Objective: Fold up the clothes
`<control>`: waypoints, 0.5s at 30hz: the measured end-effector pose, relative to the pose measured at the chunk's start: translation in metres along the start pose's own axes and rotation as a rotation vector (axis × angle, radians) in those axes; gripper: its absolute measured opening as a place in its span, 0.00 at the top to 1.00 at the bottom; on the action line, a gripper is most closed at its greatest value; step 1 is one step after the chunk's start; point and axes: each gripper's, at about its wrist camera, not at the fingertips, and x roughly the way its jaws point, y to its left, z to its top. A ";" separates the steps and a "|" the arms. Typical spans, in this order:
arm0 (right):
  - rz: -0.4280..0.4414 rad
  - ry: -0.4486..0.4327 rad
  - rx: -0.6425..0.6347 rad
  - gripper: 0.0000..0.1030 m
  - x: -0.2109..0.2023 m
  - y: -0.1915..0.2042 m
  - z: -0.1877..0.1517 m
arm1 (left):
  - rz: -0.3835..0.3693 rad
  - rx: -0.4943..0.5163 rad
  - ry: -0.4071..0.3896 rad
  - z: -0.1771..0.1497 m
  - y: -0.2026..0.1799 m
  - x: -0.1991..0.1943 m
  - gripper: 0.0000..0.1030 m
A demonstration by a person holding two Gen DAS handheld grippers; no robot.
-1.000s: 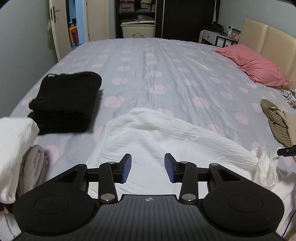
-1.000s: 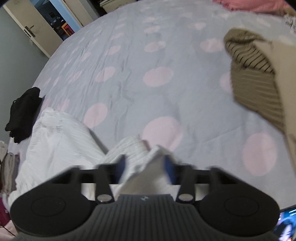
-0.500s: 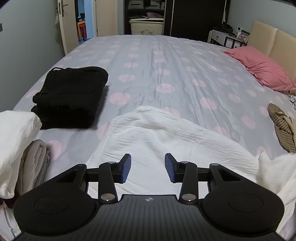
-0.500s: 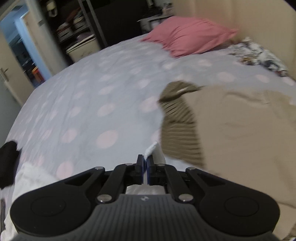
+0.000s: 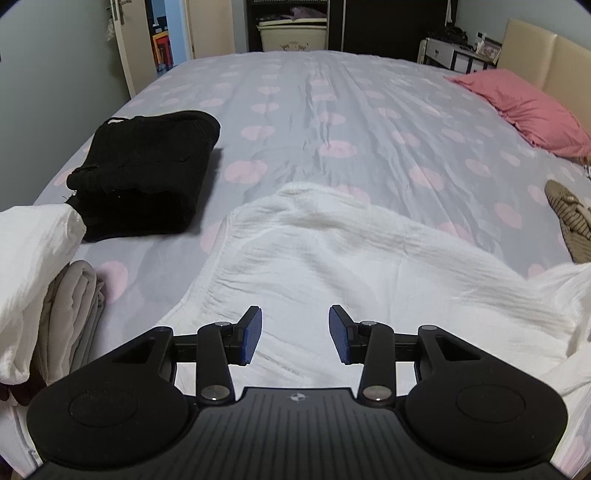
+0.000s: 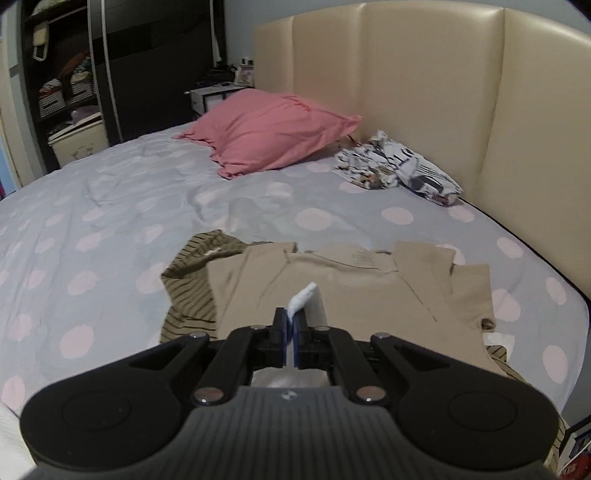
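Left gripper [image 5: 295, 330]: jaws wide apart, empty, poised over the near part of the white garment [image 5: 354, 266].

Right gripper [image 6: 291, 325]: jaws closed on a corner of the white garment [image 6: 303, 295], which pokes out beyond the blue pads [image 6: 283, 334].

White garment: crinkled cloth, spread on the near middle of the bed [image 5: 369, 110], its right edge lifted.

Left view only:
- black stack [image 5: 144, 170], folded, far left of the white garment, apart from it.
- grey fold [image 5: 70, 317] under a white bundle [image 5: 33, 266], near left edge.
- open door [image 5: 122, 40] and a cream box [image 5: 291, 33] beyond the bed's far end.

Right view only:
- beige shirt [image 6: 354, 284], lying flat just beyond the gripper, over a striped garment [image 6: 192, 280].
- printed cloth [image 6: 395, 168], crumpled at the headboard [image 6: 424, 92]; its print is too small to read.

Both views: pink pillow [image 6: 269, 136], dotted sheet [image 6: 110, 206], dark shelves [image 6: 70, 74].

Writing: none legible; a small round emblem sits on each gripper body, unreadable.
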 end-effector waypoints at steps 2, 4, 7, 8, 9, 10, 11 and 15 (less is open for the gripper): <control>-0.049 -0.008 -0.010 0.97 0.001 -0.003 0.002 | 0.003 0.009 0.007 -0.001 -0.002 0.002 0.63; -0.096 -0.027 -0.025 0.97 0.003 -0.010 0.007 | 0.007 0.017 0.010 -0.001 -0.004 0.004 0.63; -0.125 -0.025 0.001 0.97 0.009 -0.029 0.013 | 0.014 0.020 0.003 0.000 -0.002 0.004 0.63; -0.121 -0.017 0.008 0.97 0.012 -0.034 0.012 | 0.016 0.018 0.003 -0.001 -0.001 0.004 0.62; -0.120 -0.005 0.010 0.97 0.015 -0.036 0.010 | 0.021 0.014 0.006 -0.001 0.000 0.006 0.62; -0.119 0.007 0.011 0.97 0.017 -0.039 0.008 | 0.027 0.011 0.010 -0.001 0.002 0.008 0.62; -0.119 0.014 0.013 0.97 0.019 -0.040 0.006 | 0.032 0.012 0.016 -0.001 0.003 0.010 0.62; -0.103 0.031 0.025 0.97 0.029 -0.042 0.003 | 0.049 0.036 0.023 0.006 0.008 0.018 0.62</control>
